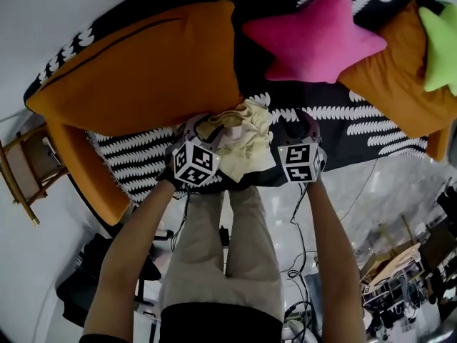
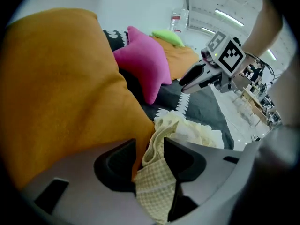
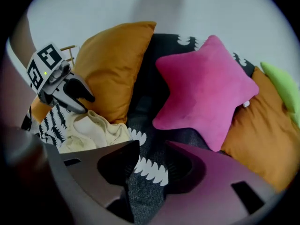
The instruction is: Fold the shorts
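Note:
The pale yellow shorts (image 1: pixel 246 138) lie crumpled on the black blanket with white leaf print (image 1: pixel 371 131), just in front of the big orange pillow (image 1: pixel 143 63). My left gripper (image 1: pixel 213 128) is at the heap's left edge. In the left gripper view its jaws (image 2: pixel 149 145) are shut on a checked fold of the shorts (image 2: pixel 157 177), which fills the gap between them. My right gripper (image 1: pixel 296 125) is down on the blanket right of the heap. In the right gripper view it (image 3: pixel 153 146) is open with only blanket (image 3: pixel 143 182) between the jaws, and the shorts (image 3: pixel 96 130) lie to its left.
A pink star cushion (image 1: pixel 314 34), a second orange pillow (image 1: pixel 400 77) and a green star cushion (image 1: pixel 439 41) lie behind and to the right. A wooden chair (image 1: pixel 21 177) stands at the left. The person's legs (image 1: pixel 228 263) stand at the blanket's front edge, with cables on the floor.

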Demonstrator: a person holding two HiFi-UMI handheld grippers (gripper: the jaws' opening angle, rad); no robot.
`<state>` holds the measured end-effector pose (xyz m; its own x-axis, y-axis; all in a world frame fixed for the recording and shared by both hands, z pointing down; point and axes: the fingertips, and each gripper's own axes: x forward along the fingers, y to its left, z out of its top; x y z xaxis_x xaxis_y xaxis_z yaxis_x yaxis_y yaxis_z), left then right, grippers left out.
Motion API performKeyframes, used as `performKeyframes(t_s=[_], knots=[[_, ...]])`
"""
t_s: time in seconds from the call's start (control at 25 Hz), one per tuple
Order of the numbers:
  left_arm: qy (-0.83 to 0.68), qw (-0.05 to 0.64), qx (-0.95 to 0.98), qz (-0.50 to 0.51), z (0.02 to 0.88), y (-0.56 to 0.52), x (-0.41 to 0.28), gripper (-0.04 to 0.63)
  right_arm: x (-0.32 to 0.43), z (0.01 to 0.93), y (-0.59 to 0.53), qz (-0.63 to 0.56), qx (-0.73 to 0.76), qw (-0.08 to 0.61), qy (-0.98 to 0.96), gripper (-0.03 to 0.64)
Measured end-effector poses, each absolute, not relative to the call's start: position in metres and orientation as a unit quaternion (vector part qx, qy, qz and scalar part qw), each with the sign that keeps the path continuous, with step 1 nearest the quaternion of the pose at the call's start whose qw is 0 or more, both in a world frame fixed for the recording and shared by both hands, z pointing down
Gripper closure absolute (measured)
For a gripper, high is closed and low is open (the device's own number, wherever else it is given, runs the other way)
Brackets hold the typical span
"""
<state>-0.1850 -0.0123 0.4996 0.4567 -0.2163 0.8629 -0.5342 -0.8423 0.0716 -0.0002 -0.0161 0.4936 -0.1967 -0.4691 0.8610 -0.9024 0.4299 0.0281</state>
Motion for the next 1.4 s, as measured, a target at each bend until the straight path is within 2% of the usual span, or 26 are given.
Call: performKeyframes(t_s=[0.12, 0.4, 0.6, 0.68, 0.76, 0.92, 1.08, 1.28, 1.4], knots=[[-0.238, 0.182, 0.834, 0.463, 0.514, -0.014, -0.186, 0.430, -0.011, 0.527, -0.017, 0.269, 0.437, 0.432, -0.741, 0.437], [-0.212, 0.271, 0.786, 0.513, 0.562, 0.014, -0.213, 0.417, -0.043, 0.571, -0.017, 0.328, 0.390, 0.426, -0.748, 0.437], [-0.222, 0.273, 0.800, 0.486, 0.560, 0.007, -0.208, 0.430, -0.056, 0.583, -0.014, 0.354, 0.372, 0.424, -0.746, 0.451], [-0.225, 0.259, 0.804, 0.486, 0.560, 0.004, -0.203, 0.454, -0.056, 0.583, -0.010, 0.357, 0.369, 0.424, -0.746, 0.480], [-0.237, 0.238, 0.807, 0.486, 0.554, 0.000, -0.206, 0.543, -0.060, 0.576, -0.006, 0.362, 0.368, 0.423, -0.745, 0.512], [-0.239, 0.195, 0.820, 0.483, 0.513, -0.001, -0.216, 0.551, -0.061, 0.532, 0.003, 0.359, 0.386, 0.413, -0.743, 0.541], [-0.222, 0.178, 0.834, 0.473, 0.447, -0.002, -0.207, 0.551, -0.030, 0.469, 0.033, 0.345, 0.398, 0.413, -0.743, 0.548], [-0.167, 0.146, 0.861, 0.458, 0.336, -0.013, -0.184, 0.551, 0.017, 0.355, 0.071, 0.351, 0.450, 0.390, -0.723, 0.551], [-0.117, 0.099, 0.882, 0.446, 0.266, -0.011, -0.155, 0.551, 0.041, 0.273, 0.085, 0.333, 0.490, 0.381, -0.710, 0.552]])
